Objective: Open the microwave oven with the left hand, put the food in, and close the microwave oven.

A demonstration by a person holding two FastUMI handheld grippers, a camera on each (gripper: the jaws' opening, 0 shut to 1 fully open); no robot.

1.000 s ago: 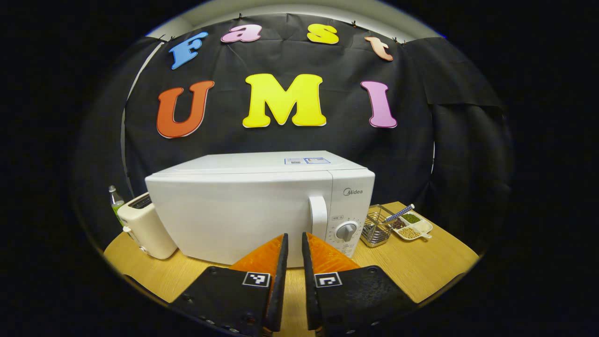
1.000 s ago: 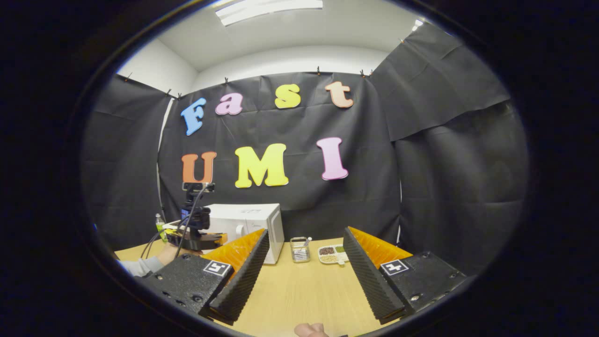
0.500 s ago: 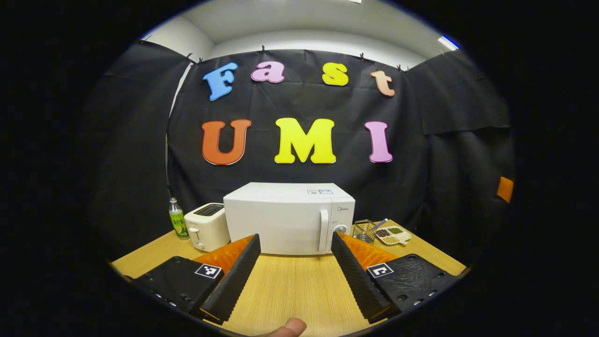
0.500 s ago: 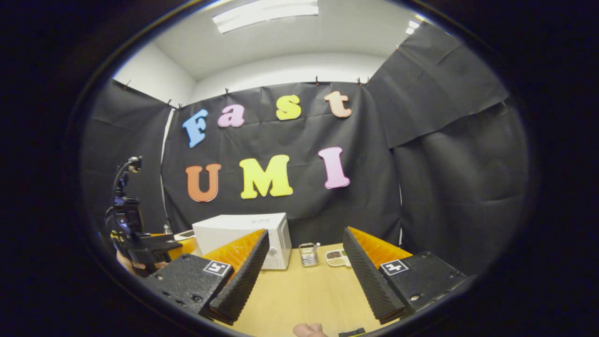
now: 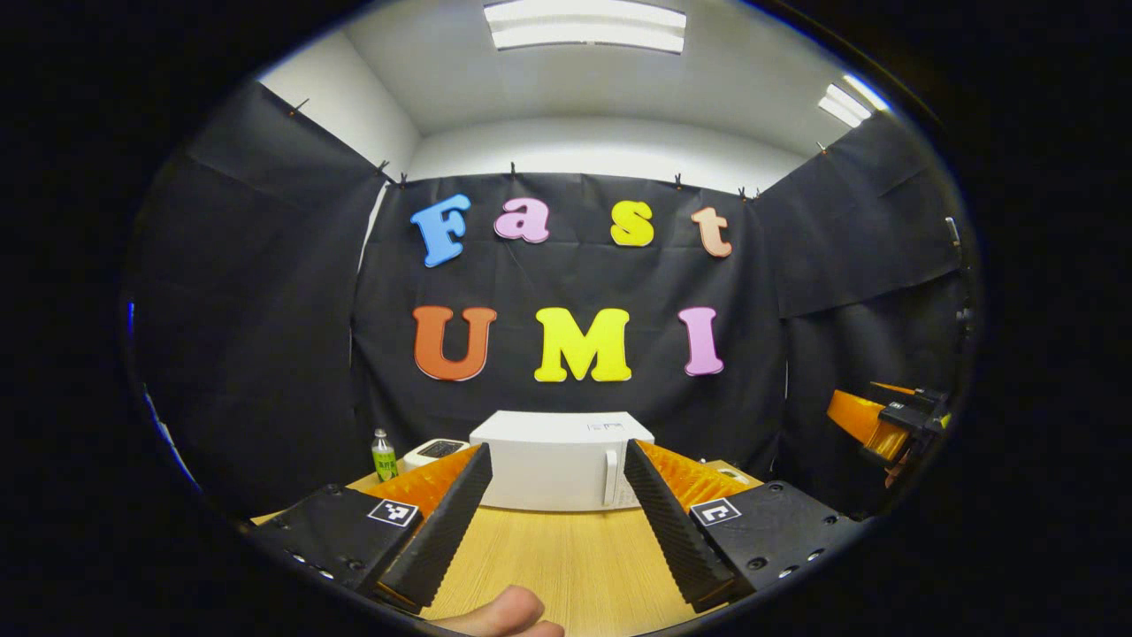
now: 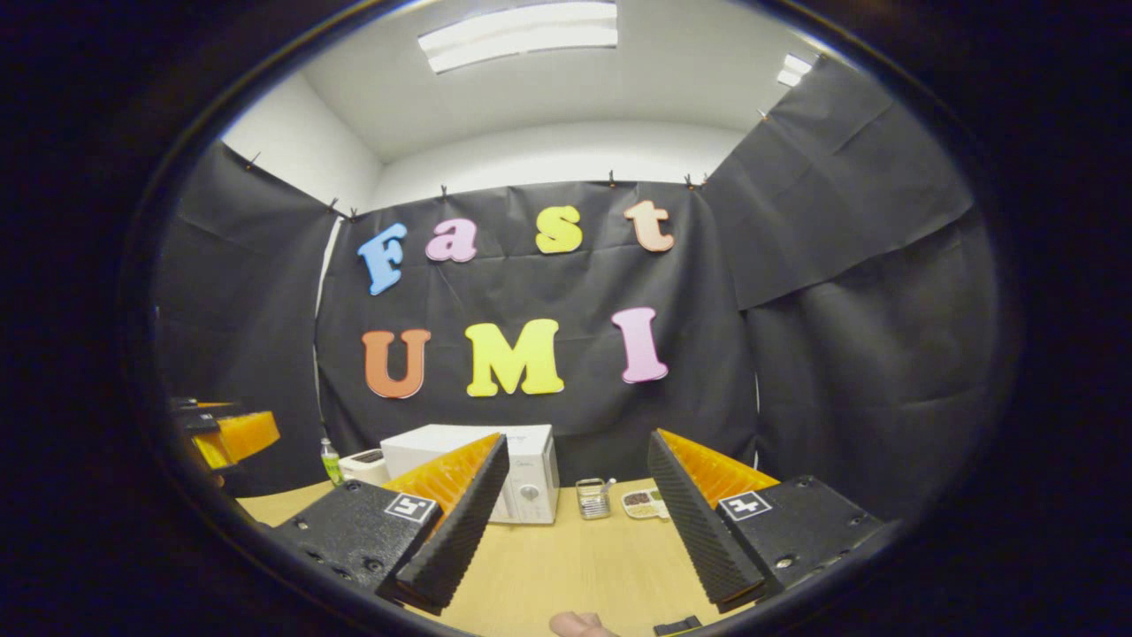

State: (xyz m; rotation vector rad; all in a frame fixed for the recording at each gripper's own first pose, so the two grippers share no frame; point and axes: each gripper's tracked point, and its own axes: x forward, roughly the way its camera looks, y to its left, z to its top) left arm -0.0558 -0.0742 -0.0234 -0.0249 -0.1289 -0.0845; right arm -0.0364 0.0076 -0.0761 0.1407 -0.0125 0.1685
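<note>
The white microwave [image 5: 553, 460] stands at the back of the wooden table [image 5: 566, 566], its door shut and its handle [image 5: 610, 478] on the right side of the door. My left gripper [image 5: 557, 449] is open and well back from it, nothing between its fingers. In the right gripper view the microwave [image 6: 531, 464] is far off to the left, and a white divided dish of food [image 6: 644, 502] lies on the table to its right. My right gripper [image 6: 577, 438] is open and empty too. Each gripper shows at the edge of the other's view, the right gripper [image 5: 875, 420] and the left gripper [image 6: 225, 433].
A toaster [image 5: 438, 448] and a green bottle [image 5: 383, 456] stand left of the microwave. A small wire basket [image 6: 592, 497] sits between the microwave and the dish. A thumb [image 5: 495, 612] shows at the bottom edge. Black cloth walls close the booth on three sides.
The left gripper has opened from nearly shut and pulled far back from the microwave door, tilting up. The right gripper has drawn back slightly and stays open.
</note>
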